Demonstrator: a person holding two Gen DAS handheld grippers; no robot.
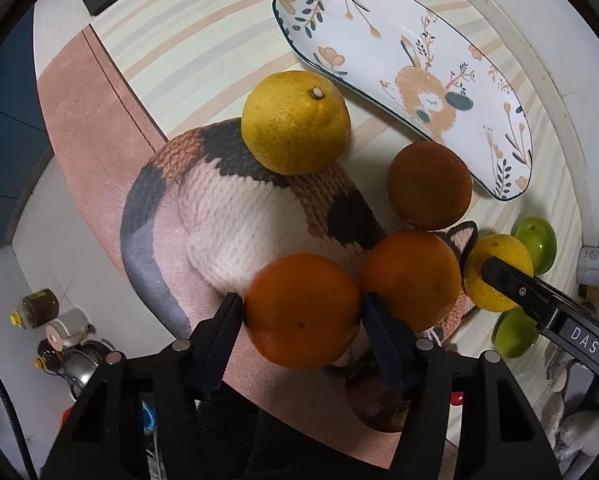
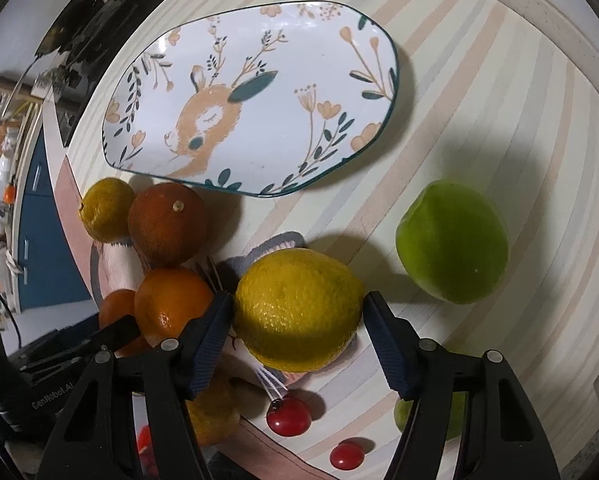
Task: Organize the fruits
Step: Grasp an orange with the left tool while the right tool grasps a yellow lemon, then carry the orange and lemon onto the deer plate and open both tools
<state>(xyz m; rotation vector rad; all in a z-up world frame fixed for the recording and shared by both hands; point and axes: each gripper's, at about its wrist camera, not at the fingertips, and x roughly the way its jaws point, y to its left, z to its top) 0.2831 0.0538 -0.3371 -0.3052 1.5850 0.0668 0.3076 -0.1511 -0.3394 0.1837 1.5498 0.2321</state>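
Note:
My left gripper [image 1: 302,312] is shut on an orange [image 1: 302,310], held just above the cat-print mat [image 1: 235,216]. My right gripper [image 2: 299,312] is shut on a yellow citrus [image 2: 297,308]; it also shows in the left wrist view [image 1: 495,276]. An empty deer-print plate [image 1: 379,32] [image 2: 283,80] lies beyond the fruit. A second orange [image 1: 413,280] [image 2: 171,304], a dark orange [image 1: 429,184] [image 2: 167,224] and another yellow citrus [image 1: 295,122] [image 2: 105,210] lie on the mat. Green fruits [image 2: 451,240] [image 1: 537,242] lie on the striped cloth at the right.
Small red fruits [image 2: 289,416] [image 2: 347,456] lie near the front edge of the striped cloth [image 2: 499,100]. Another green fruit [image 1: 513,332] sits under the right gripper's arm. Jars and bottles [image 1: 51,320] stand on the floor left of the table.

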